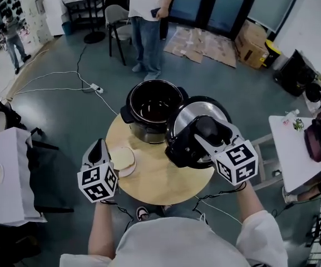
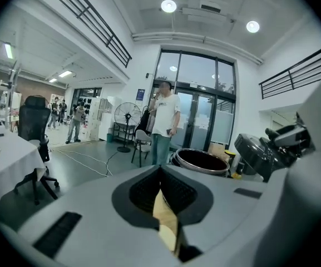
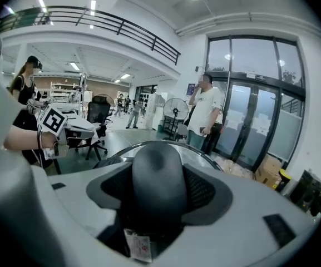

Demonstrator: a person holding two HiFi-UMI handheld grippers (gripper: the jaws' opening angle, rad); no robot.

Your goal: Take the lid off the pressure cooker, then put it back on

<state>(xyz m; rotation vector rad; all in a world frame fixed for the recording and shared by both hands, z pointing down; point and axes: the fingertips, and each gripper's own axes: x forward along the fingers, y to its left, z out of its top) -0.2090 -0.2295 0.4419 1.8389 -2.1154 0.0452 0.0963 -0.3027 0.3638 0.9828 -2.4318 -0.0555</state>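
One gripper, the right gripper [image 1: 202,131], clamped the round black steel-lined lid [image 1: 192,113] by its handle [image 3: 157,182]; the left gripper [image 1: 98,144] had its jaws together, empty.

In the head view, the right gripper [image 1: 205,131] covers the handle of the lid [image 1: 183,115], and the lid hides the right rim of the pot [image 1: 133,100]. The standing person [image 1: 148,21] at the upper middle is cut off at the chest by the top edge. In the left gripper view, low in the middle, a beige strip [image 2: 166,221] sits in the seam between the jaws of the left gripper [image 2: 161,202]; what it is cannot be told.
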